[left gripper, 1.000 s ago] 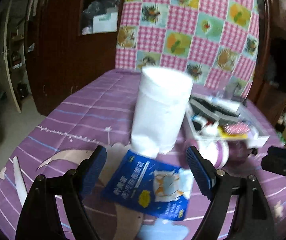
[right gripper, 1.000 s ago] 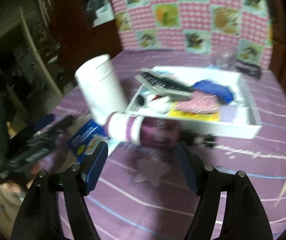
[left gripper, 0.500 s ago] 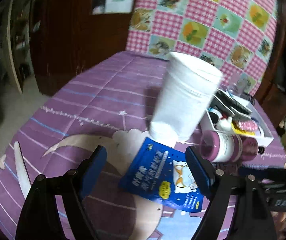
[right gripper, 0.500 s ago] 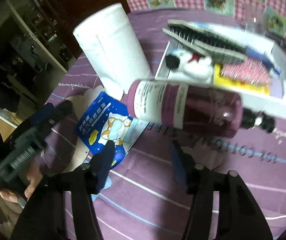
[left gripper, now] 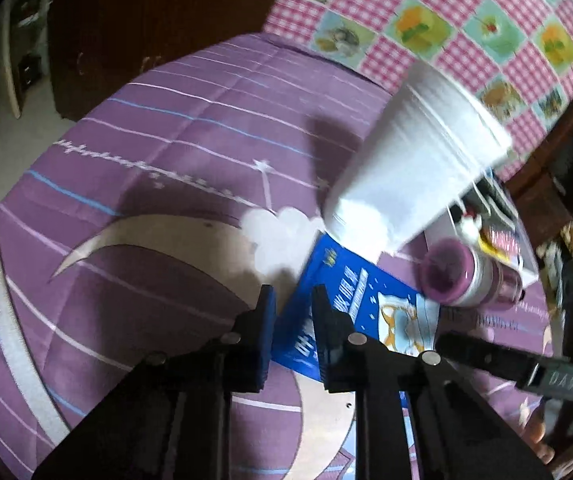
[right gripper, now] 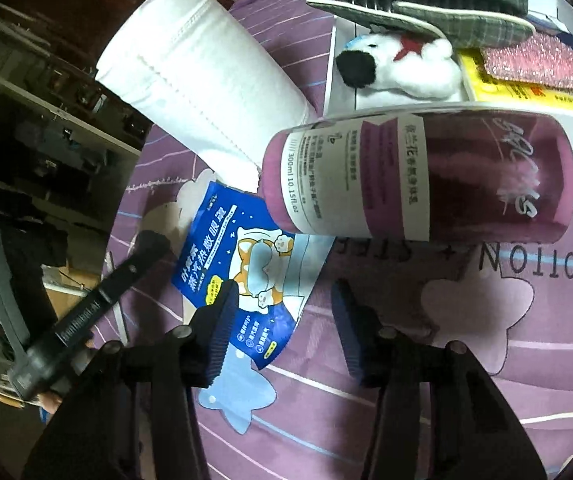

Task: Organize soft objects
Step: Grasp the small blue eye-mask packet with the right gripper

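A blue eye-mask packet (left gripper: 366,300) lies flat on the purple bedspread (left gripper: 166,184), below an upright white paper roll (left gripper: 410,160). My left gripper (left gripper: 292,312) is low over the packet's left edge. Its jaws are narrow and closing, with that edge showing in the gap and no clear pinch. In the right wrist view my right gripper (right gripper: 284,320) straddles the lower right corner of the packet (right gripper: 242,256). Its jaws are closing too, and the pads stand clear of the packet. A purple bottle (right gripper: 418,176) lies on its side just beyond.
A white tray (right gripper: 342,80) behind the bottle holds a plush toy (right gripper: 402,64), grey fabric pieces (right gripper: 418,8), a pink scrubber (right gripper: 534,60) and a yellow pack (right gripper: 526,94). The paper roll (right gripper: 202,76) leans beside it. Dark wooden furniture and a checked cloth (left gripper: 446,20) stand behind.
Both grippers came down and closer to the blue packet. The left jaws narrowed sharply around its edge. The right jaws narrowed a little.
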### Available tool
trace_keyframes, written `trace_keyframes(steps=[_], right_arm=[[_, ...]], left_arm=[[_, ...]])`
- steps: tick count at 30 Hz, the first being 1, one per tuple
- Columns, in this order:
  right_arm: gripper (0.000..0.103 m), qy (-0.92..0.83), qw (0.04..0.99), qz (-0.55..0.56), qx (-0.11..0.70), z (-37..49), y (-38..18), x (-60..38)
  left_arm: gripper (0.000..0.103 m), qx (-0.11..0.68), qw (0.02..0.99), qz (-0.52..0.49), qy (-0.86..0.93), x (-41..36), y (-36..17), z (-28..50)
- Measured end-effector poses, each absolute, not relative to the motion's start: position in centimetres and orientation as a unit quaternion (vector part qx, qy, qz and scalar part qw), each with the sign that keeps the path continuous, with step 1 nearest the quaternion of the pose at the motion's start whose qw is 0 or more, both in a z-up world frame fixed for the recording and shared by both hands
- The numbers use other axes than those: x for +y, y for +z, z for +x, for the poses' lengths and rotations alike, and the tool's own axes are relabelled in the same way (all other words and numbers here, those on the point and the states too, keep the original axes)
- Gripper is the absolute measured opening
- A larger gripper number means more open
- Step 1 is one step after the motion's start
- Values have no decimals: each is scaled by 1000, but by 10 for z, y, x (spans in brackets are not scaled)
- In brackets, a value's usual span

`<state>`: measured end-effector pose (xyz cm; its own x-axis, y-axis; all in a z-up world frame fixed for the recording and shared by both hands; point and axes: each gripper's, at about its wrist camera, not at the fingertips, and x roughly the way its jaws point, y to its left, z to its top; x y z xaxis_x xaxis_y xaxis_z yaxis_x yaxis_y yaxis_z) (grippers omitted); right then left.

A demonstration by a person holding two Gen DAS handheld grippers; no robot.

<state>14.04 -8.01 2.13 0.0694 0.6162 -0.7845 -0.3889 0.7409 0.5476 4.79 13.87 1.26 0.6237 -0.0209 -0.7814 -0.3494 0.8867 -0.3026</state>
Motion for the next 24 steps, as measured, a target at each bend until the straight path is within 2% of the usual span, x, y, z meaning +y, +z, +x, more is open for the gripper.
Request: trace_keyframes(steps=[2,4,8,11,13,15,24], right_arm=[[49,350,724,102,585,141,21,-80],[49,354,721,112,584,142,19,-77],[48,374,681,180,603,146,8,-70],[36,379,668,203,608,148,1,-64],[21,379,662,209,612,149,-4,-58],[12,375,661,213,614,150,-8,-52],[6,386,671,205,599,143,1,-59]], left_arm=[[17,451,865,-201,94,131,4,55],[17,446,873,-164,111,120,4,57],[16,444,872,-169,114,119,1,56],[16,443,872,-175,112,120,0,55],[16,443,874,-165,116,117,0,55],[16,442,874,-162,118,117,0,54],[16,432,874,-193,115,128,5,50]])
